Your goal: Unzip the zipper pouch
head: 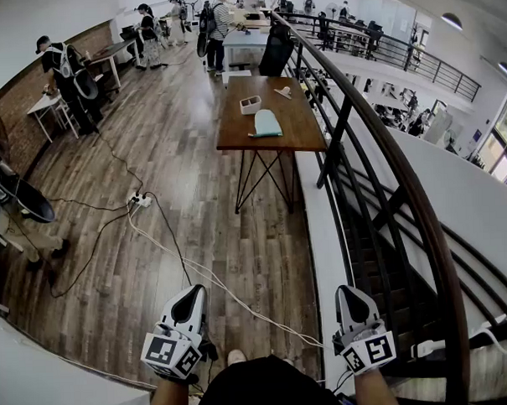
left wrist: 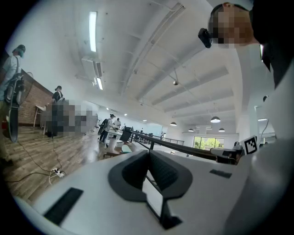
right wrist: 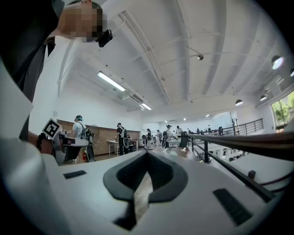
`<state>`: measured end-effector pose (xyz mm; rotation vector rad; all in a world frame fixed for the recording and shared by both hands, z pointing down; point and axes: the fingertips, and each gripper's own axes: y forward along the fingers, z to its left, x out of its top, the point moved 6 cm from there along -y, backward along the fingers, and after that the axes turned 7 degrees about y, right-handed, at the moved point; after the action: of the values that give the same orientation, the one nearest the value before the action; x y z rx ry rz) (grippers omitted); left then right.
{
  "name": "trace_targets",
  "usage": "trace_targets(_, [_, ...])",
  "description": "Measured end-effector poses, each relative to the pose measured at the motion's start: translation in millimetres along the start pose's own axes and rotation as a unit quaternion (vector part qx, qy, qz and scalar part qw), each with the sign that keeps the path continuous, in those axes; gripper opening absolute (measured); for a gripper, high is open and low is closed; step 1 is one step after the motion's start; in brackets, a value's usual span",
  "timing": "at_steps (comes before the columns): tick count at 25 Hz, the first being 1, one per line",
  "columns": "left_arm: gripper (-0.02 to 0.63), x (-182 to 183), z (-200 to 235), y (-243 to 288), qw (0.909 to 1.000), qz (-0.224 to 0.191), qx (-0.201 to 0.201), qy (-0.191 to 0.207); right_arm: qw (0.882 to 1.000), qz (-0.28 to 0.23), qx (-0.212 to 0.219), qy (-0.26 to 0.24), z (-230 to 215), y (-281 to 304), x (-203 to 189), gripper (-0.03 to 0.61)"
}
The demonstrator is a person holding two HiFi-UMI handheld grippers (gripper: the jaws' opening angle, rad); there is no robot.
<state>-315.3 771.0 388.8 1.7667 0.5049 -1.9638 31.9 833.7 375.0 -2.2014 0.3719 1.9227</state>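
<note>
From my head I look steeply down at the floor (head: 194, 183) with the bench (head: 234, 133) far ahead, while cameras close behind my left tongs (left wrist: 148, 152) and right tongs (right wrist: 147, 154) tilt up toward the ceiling (left wrist: 151, 55); all share the railing (right wrist: 257, 138).

On the wooden table (head: 294, 124), a pale flat thing (head: 267, 123) lies near the front edge — too small to tell whether it has a zipper. Behind it, a white box (head: 250, 104) and a small scrap (head: 284, 92) are equally unclear. Beyond the table, the people (head: 221, 18) are tiny — no detail shows.
</note>
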Motion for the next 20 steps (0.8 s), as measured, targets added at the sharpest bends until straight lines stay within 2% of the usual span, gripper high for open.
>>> trace_targets(12, [0.015,2.3,36.6,-5.5,0.9999,-0.008,0.011,0.003,1.0,-0.001,0.007,-0.002,15.5,32.2,-6.7,-0.008])
trace_targets(20, [0.017,11.4,55.6,-6.6,0.9997,-0.022,-0.002,0.003,1.0,-0.023,0.016,0.01,41.1,52.0,-7.3,-0.003])
